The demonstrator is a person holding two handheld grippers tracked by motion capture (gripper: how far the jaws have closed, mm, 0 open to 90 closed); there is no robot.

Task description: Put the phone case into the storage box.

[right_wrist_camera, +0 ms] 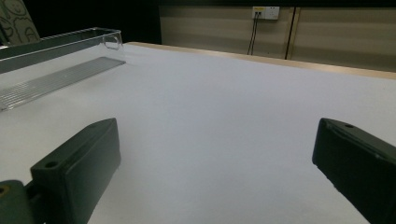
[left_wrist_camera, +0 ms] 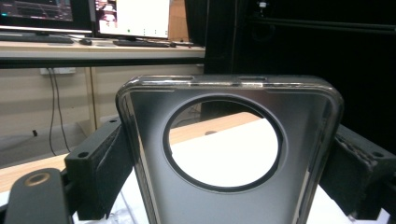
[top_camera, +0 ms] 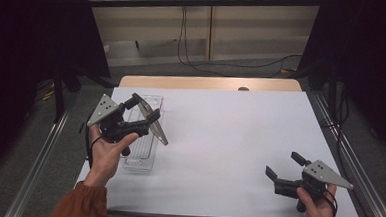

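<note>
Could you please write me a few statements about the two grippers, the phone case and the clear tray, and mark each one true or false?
1. The left gripper has its jaws closed on the phone case. True.
2. The right gripper holds the clear tray. False: its jaws stand apart with nothing between them, low over the white table cover.
3. The phone case has a large round cutout. True: the table shows through it in the left gripper view.
4. The clear tray sits on the right side of the table. False: it lies at the left, under the left gripper.
5. The phone case lies flat on the table. False: it is held up in the air, above the tray.
</note>
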